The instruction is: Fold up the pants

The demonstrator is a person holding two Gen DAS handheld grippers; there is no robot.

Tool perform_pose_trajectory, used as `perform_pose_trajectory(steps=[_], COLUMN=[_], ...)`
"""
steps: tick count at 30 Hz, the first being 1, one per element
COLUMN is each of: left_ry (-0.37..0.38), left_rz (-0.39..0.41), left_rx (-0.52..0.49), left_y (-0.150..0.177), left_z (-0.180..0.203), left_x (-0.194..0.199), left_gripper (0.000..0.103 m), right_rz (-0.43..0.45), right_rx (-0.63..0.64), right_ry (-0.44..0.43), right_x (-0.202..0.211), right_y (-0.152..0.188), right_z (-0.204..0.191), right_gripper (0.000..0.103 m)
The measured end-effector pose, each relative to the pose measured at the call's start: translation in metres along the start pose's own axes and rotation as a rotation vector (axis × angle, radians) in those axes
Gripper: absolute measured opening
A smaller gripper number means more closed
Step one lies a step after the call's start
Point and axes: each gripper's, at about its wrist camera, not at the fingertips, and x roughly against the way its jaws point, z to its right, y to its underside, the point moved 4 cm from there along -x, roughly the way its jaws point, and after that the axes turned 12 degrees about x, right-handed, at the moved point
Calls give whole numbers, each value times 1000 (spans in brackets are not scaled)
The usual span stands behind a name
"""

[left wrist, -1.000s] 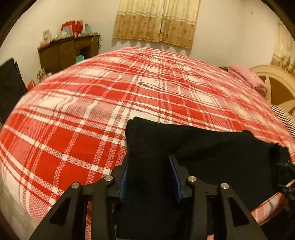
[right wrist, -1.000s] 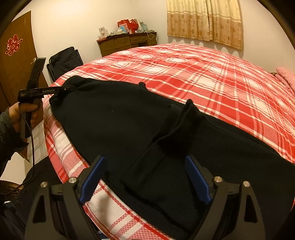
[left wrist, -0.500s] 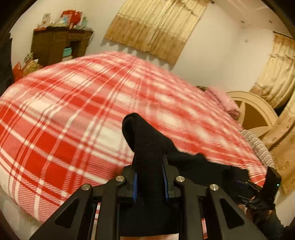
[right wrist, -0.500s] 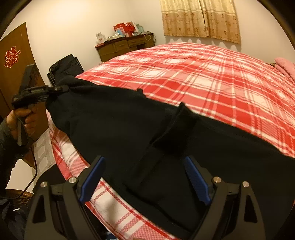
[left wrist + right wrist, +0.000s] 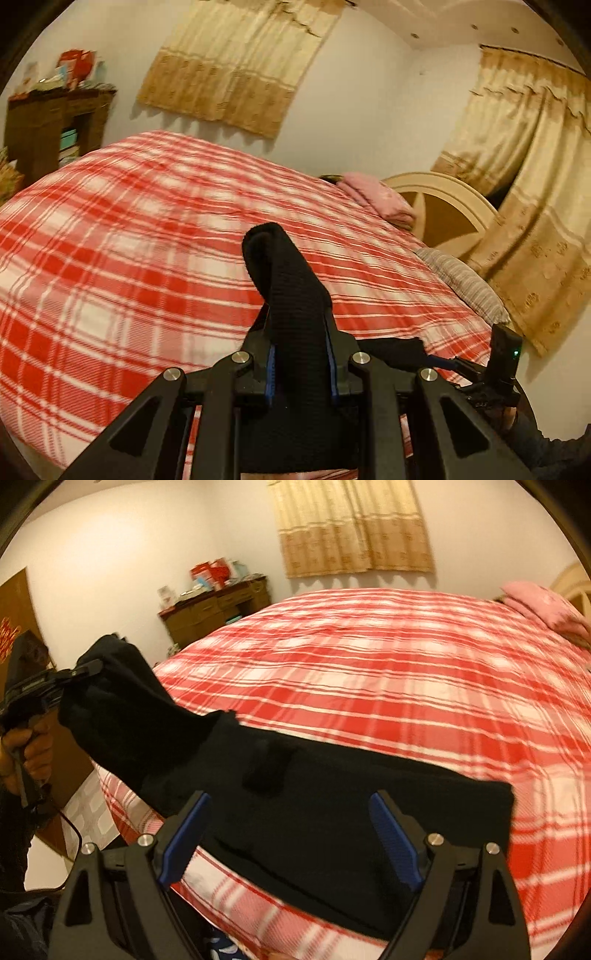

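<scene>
bedroom with white walls, gold curtains over the far window and a second pair beside the cream headboard. a red and white plaid bed fills both views. a brown dresser with clutter on top stands by the far wall. a pink pillow lies at the head end, with a striped pillow nearer along the same side. black pants lie along the near edge of the bed, one end lifted off the cover. left gripper: pressed together on a bunched fold of the pants, the knit cloth rising between the blue pads and standing up past the fingertips in a rounded hump. in the right wrist view the same gripper appears at the left, held in the person's left hand, raised above the bed corner with the pants draped down from it toward the bed. right gripper: spread wide, blue pads well apart, poised over the pants part that lies flat at the bed edge; whether the fingers touch the cloth cannot be told. in the left wrist view the right gripper shows at the lower right, beside the end of the pants at the bed edge. both views are somewhat blurred.
</scene>
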Motion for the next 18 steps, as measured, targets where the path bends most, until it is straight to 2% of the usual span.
perform_pose_trajectory(steps=[9, 18], left_ry=[64, 80], left_rz=[-76, -186], left_rx=[-76, -153], left_y=[11, 37], left_z=[67, 120], left_x=[-39, -91], left_gripper=[21, 21], right_rz=[-11, 21], right_rx=[-119, -207], right_ry=[74, 129], right_x=[32, 46], right_y=[33, 43], right_z=[46, 84], right_gripper=[90, 90])
